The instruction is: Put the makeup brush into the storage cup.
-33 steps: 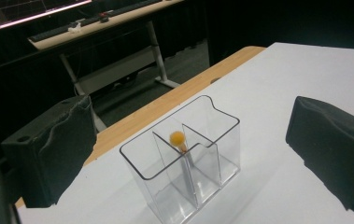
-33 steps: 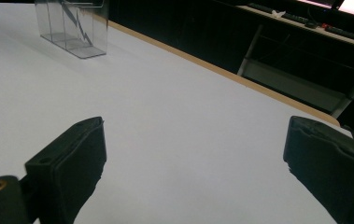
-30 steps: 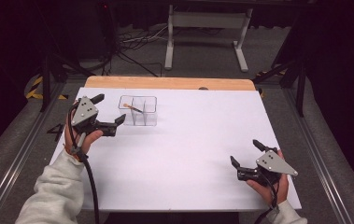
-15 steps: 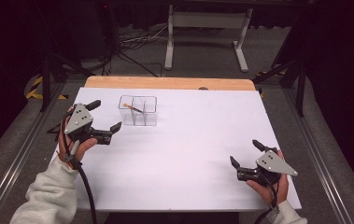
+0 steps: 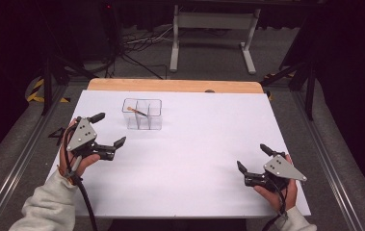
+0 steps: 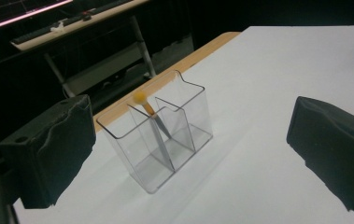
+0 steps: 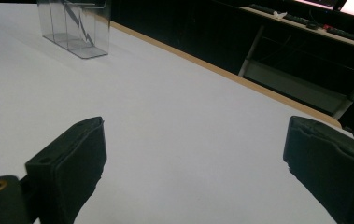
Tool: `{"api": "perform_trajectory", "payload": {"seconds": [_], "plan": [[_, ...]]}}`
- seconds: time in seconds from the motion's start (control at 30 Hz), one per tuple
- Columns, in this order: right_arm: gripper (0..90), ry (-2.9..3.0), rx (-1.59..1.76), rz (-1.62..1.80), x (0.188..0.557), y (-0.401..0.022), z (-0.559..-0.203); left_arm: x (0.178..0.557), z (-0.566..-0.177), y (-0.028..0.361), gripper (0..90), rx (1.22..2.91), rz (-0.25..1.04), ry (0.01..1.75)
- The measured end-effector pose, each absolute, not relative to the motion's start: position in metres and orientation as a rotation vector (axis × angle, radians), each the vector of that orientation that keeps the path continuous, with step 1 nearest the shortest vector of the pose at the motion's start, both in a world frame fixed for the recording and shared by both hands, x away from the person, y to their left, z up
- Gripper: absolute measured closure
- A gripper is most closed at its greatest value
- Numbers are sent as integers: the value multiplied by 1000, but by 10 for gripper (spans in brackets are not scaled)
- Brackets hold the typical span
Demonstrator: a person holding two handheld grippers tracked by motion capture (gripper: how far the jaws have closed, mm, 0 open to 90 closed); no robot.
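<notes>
One big white table (image 5: 185, 159) filled the middle of the high view, with a strip of bare wood (image 5: 170, 85) along its far edge. On it, toward the far left, stood a clear plastic holder (image 5: 142, 114) split into small boxes. It stood upright, and it had not moved since a second before.

Next came the two grippers. The left gripper (image 5: 108, 130) was held just above the table, near the holder but not touching it. Its jaws were wide apart, with nothing between them. A second before it had been closer to the holder; now it had pulled back toward the person and a little to the left. The right gripper (image 5: 253, 157) sat near the right front corner, well apart from the holder. It was also wide open and empty, and it had stayed in the same spot.

Smallest of all, a thin stick with a yellow tip (image 6: 152, 116) leaned inside one box of the holder.
</notes>
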State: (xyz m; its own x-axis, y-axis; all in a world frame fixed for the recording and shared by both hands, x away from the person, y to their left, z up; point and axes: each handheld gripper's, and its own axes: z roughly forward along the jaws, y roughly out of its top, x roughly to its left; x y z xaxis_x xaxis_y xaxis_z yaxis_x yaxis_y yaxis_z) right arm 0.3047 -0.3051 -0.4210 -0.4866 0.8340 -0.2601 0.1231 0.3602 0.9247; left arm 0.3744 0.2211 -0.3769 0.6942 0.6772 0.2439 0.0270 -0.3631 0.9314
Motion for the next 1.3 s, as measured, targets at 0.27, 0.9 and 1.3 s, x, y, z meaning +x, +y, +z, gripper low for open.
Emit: {"api": "perform_trajectory", "payload": {"seconds": [0.27, 0.9, 1.3], "plan": [[67, 1857, 830, 1175, 304, -305, -421, 366, -387, 224, 11, 1845, 772, 559], [66, 1869, 822, 1179, 305, -303, -421, 348, -417, 236, 19, 1860, 740, 596], [65, 1874, 823, 1173, 306, -303, -422, 340, -441, 248, 17, 1877, 675, 654]]}}
